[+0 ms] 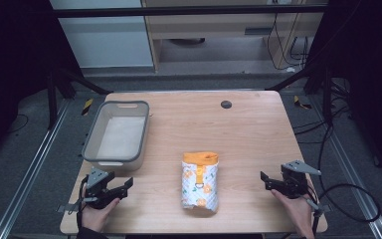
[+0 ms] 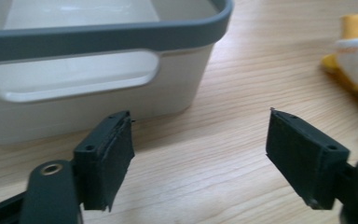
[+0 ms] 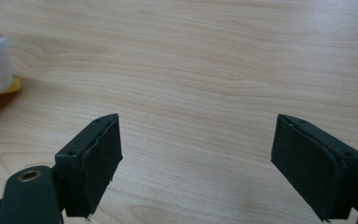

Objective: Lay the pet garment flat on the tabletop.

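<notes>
Both grippers spread wide and empty, pouch lying between them on the table.

Left gripper (image 1: 121, 188) sits lower left of the high view, held in a hand (image 1: 98, 213), jaws wide apart, bare wood between them; in the left gripper view its jaws point at the near wall of the grey-rimmed bin (image 2: 98, 84), close but not touching. Right gripper (image 1: 267, 180) is lower right, also hand-held (image 1: 294, 205), jaws just as wide, nothing gripped, aimed left toward centre. White pouch with orange print and orange top (image 1: 199, 181) lies flat at lower centre of the table (image 1: 238, 134), well apart from both grippers, orange end pointing up-frame. Bin sits left of centre, just above the left gripper. Small dark round spot (image 1: 226, 104) on the wood near the top edge.
</notes>
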The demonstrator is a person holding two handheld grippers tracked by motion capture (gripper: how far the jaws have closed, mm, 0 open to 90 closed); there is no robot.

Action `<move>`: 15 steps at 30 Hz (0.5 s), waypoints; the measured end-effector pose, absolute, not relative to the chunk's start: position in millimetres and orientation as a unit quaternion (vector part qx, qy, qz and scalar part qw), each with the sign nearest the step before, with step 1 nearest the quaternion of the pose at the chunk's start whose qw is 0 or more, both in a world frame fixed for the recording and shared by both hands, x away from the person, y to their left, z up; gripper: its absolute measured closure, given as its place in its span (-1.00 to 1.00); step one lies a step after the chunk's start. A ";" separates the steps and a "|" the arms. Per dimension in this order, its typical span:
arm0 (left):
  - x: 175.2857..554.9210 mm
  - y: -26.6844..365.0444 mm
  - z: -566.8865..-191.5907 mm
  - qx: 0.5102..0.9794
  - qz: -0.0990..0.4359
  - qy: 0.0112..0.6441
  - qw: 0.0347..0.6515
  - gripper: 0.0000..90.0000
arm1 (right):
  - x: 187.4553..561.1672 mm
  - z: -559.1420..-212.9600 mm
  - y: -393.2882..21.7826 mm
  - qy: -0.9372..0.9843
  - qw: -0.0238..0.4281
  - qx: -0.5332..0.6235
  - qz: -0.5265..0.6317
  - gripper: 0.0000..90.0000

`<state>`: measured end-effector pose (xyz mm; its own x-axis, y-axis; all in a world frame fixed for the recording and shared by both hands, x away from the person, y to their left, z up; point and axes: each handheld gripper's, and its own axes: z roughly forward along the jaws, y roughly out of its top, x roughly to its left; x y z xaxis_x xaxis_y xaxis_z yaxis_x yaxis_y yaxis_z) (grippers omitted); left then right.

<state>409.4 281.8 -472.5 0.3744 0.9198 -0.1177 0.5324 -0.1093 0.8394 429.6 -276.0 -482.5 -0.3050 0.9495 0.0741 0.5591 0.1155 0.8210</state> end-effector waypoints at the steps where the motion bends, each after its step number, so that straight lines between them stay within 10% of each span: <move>1: 409.4 281.8 -472.5 0.710 0.226 0.512 0.429 -0.46 | 429.6 -482.5 -276.0 0.705 0.247 0.535 0.395 -0.63; 15: 407.6 264.7 -464.9 0.740 0.183 0.461 0.454 -0.21 | 421.9 -467.2 -265.9 0.702 0.212 0.508 0.451 -0.39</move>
<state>407.6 264.7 -464.9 0.5075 0.8491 -0.1468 0.5164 -0.1633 0.8406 421.9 -265.9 -467.2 -0.3933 0.9055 0.1596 0.5224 0.0772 0.8492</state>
